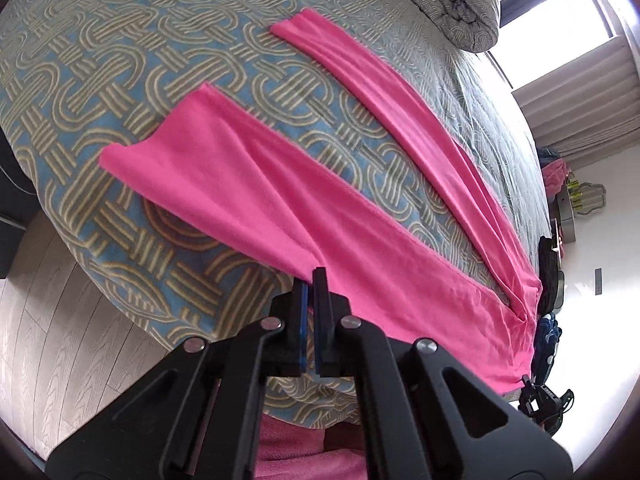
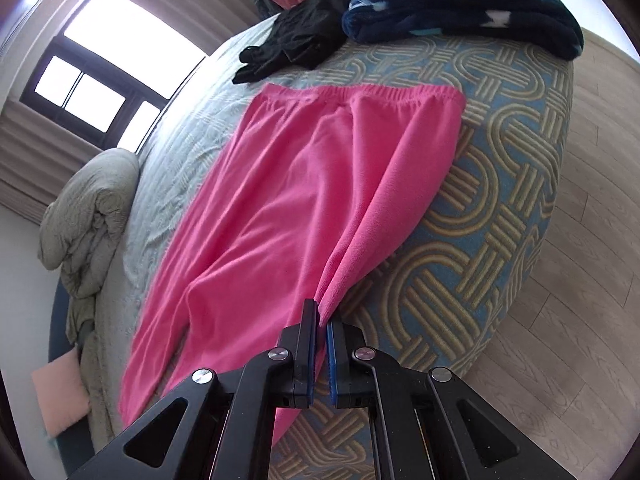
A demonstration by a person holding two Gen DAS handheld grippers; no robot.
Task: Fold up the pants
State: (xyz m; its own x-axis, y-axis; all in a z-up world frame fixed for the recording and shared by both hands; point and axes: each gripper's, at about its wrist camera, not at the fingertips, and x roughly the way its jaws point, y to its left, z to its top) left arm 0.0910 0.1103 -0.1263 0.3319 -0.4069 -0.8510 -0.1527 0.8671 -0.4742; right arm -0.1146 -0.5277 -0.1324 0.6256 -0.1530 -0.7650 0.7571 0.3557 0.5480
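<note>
Left wrist: left gripper (image 1: 313, 278) pinched on pants (image 1: 256, 184) at bed (image 1: 120, 80) edge; right gripper (image 2: 321, 314) likewise (thin bite). I fear slippage.

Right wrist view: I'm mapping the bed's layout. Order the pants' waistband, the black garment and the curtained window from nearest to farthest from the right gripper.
From the right gripper:
1. Waistband, straight ahead on the bedspread.
2. Black garment, just beyond, ahead-left.
3. Window, far left, past the bed.
</note>
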